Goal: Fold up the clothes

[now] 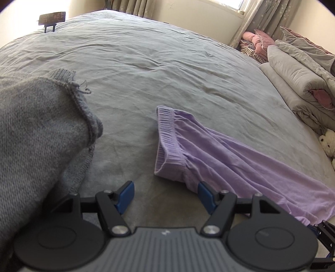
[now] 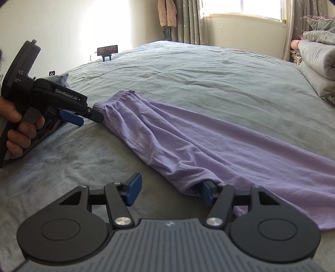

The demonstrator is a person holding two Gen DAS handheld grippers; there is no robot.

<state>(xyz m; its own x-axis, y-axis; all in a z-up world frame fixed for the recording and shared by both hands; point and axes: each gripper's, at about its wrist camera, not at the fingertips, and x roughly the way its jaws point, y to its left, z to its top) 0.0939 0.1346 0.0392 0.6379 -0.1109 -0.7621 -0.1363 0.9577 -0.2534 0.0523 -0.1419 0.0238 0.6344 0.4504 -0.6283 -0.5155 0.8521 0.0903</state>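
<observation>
Left gripper [image 1: 165,195] gapes wide beside the elastic waistband [image 1: 165,134] of a lilac garment [image 2: 209,142]; right gripper [image 2: 170,189], also spread, has one finger tucked under the near edge, seemingly ready to lift; the garment lies on a grey bed [image 2: 188,69], long axis running from waistband rightward.

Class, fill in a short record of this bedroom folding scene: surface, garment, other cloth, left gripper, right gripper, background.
surface: grey wrinkled bedsheet
garment: lilac soft cloth piece with an elastic ribbed band, lying flat and unfolded
other cloth: grey knitted garment at the bed's left side
left gripper: open, its one blue pad at the lilac edge near the band
right gripper: open, one finger tucked under the lilac edge
background: folded grey quilts, star-patterned curtains
</observation>
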